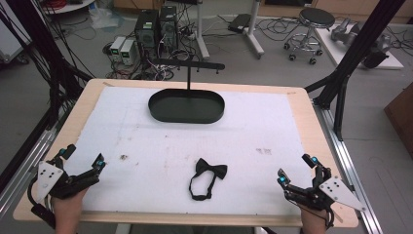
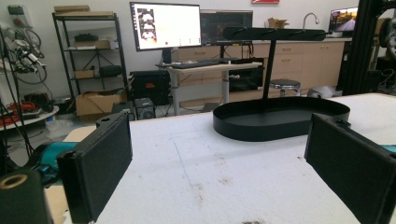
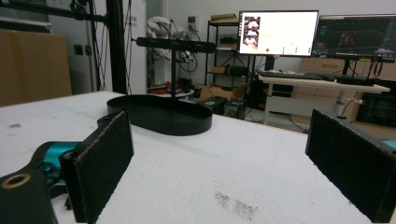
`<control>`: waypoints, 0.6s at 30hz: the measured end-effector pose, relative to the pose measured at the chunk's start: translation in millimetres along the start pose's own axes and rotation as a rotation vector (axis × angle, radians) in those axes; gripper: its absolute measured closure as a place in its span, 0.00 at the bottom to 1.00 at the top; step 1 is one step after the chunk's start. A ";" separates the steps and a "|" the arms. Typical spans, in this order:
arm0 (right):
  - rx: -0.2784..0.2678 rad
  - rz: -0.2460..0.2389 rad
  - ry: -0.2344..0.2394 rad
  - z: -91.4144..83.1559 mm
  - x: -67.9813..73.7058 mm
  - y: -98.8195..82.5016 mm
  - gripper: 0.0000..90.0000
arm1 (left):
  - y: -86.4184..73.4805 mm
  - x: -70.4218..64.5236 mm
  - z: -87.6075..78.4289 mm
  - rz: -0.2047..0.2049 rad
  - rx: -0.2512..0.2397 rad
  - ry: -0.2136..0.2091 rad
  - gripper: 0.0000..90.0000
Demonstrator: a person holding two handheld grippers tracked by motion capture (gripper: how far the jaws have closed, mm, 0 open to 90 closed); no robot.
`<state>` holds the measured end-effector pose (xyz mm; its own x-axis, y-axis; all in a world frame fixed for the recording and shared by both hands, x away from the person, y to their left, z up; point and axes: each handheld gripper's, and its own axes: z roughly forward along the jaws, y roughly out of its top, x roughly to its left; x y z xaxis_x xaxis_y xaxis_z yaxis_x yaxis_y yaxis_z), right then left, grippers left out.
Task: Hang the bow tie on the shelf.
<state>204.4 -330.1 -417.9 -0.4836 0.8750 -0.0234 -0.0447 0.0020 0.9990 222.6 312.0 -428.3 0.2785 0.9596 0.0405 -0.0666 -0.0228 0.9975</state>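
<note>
A black bow tie (image 1: 210, 170) with its neck strap looped below it lies on the white mat near the front middle. At the back stands a black oval tray (image 1: 186, 106) with a T-shaped hanger bar (image 1: 189, 64) rising from it; the same tray (image 2: 280, 116) (image 3: 161, 113) is ahead of both gripper cameras. My left gripper (image 1: 84, 157) rests open at the front left corner, nothing between its jaws. My right gripper (image 1: 296, 168) rests open at the front right corner, also with nothing held. The left gripper's pads (image 2: 100, 161) and the right gripper's pads (image 3: 105, 158) stand wide apart.
A white mat (image 1: 146, 136) with a few dark smudges covers the wooden table (image 1: 78, 112). Black frame posts (image 1: 355, 48) stand at the table's right side. Beyond the table are computer towers, cables, a stool and a desk with monitors (image 2: 166, 25).
</note>
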 end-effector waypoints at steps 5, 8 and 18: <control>-0.004 0.010 0.008 -0.8 0.2 2.3 0.07 | 0.1 0.3 -0.1 0.000 0.003 -0.004 0.09; -0.003 0.007 0.020 0.1 1.3 4.4 0.08 | -0.1 0.0 -0.1 0.000 0.004 -0.005 0.09; 0.001 -0.020 0.106 9.3 6.3 14.8 0.08 | 0.2 2.2 -1.3 -0.009 0.004 0.004 0.09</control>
<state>208.8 -320.0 -402.9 -0.5727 0.8184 -0.0469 -0.0544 0.0192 0.9983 222.0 314.4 -428.2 0.2755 0.9608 0.0315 -0.0603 -0.0154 0.9981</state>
